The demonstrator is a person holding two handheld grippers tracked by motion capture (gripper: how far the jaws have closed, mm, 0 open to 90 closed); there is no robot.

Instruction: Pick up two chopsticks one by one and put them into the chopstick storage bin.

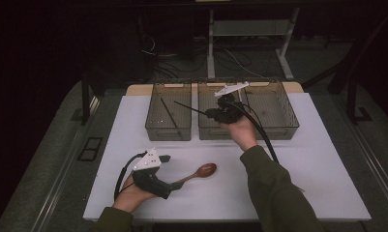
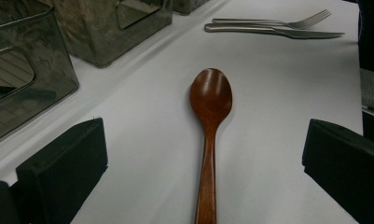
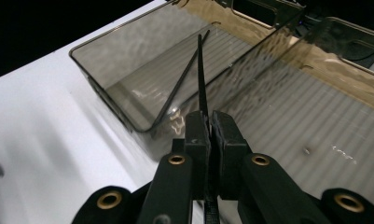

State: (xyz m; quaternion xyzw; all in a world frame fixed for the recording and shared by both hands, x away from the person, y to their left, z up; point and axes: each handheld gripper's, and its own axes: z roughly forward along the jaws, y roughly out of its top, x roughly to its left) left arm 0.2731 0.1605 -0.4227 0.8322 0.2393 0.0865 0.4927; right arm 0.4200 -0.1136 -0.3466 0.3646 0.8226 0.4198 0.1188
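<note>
A: State of the right tool [image 3: 208, 123]?

B: Pressed together on a thin black stick [image 3: 201, 70], close to its near end. Held above the bins, with the long part pointing ahead of the tips, toward the bin [image 1: 168, 126] with a second stick [image 3: 175, 91] lying inside.

A: How to handle such a stick?

B: Probably very light and stiff, but smooth and narrow, so easy to let swing or slip between the pads. Better to hold firmly and flat across the pads, and to lower gently, not drop from high.

A: Pose of that hand [image 1: 240, 128]?

B: Stretched forward over the middle bin [image 1: 216, 133], tool about level, turned sideways.

A: And the left tool [image 1: 172, 186]?

B: Wide apart, gripping nothing. Low over the table [image 1: 288, 193], with a wooden spoon [image 2: 211, 98] straight ahead between the tips, bowl at the far end.

A: Where to grip the spoon?

B: On the handle, just behind the bowl. Looks hard, light, a bit glossy.
</note>
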